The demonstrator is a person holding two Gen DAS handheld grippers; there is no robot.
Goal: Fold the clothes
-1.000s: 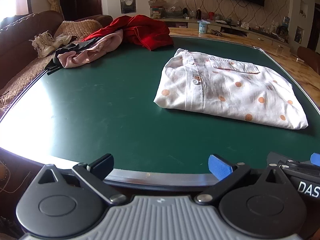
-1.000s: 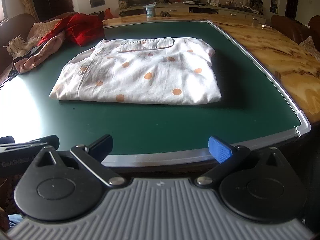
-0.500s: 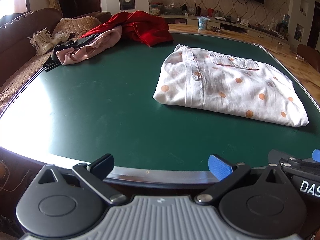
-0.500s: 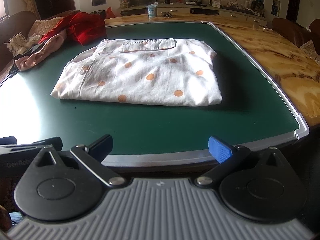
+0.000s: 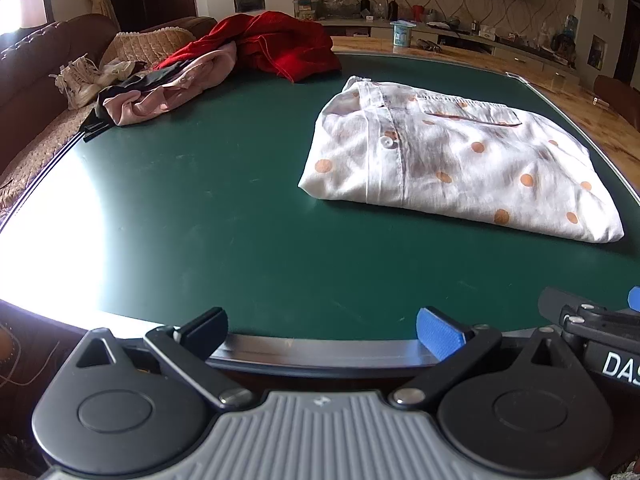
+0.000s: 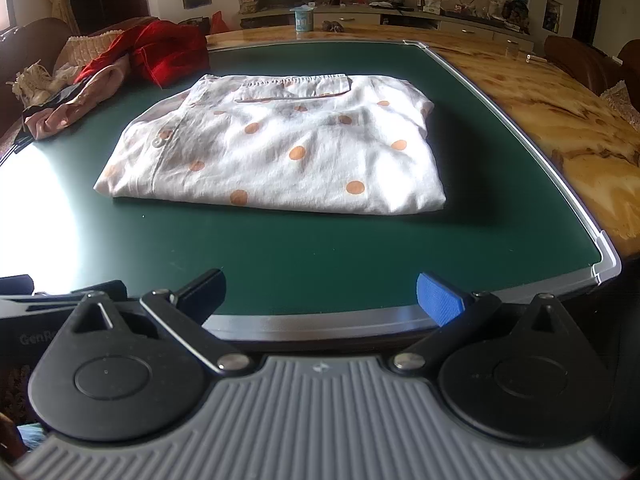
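The green table (image 5: pixel 224 216) is taking up nearly everything here, its metal rim running along the near edge, and bright window glare is washing out its left side. Along the far and right side, a glossy marbled wooden border (image 6: pixel 552 120) is framing the green surface. Over on the left a brown sofa (image 5: pixel 28 80) is sitting just beside the table, with a quilted cushion (image 5: pixel 152 42) and pale fringed fabric lying on it.

Now the laundry: the white shirt with orange dots (image 6: pixel 280 148) is lying folded into a neat rectangle in the middle-right of the green surface, pocket and button facing up, nothing on top of it. Well apart from it, at the far left corner, a red garment (image 5: pixel 280 44) is heaping up, and a pink garment (image 5: pixel 176 88) is bunching against it with something dark tucked underneath.

A small pale cup (image 6: pixel 304 20) is standing on the wooden border at the far side, and a cluttered sideboard is lining the wall behind.

Both tools are hovering off the near edge: the left gripper (image 5: pixel 320 326) is spread wide and holding nothing, and the right gripper (image 6: pixel 320 292) is likewise gaping, empty.
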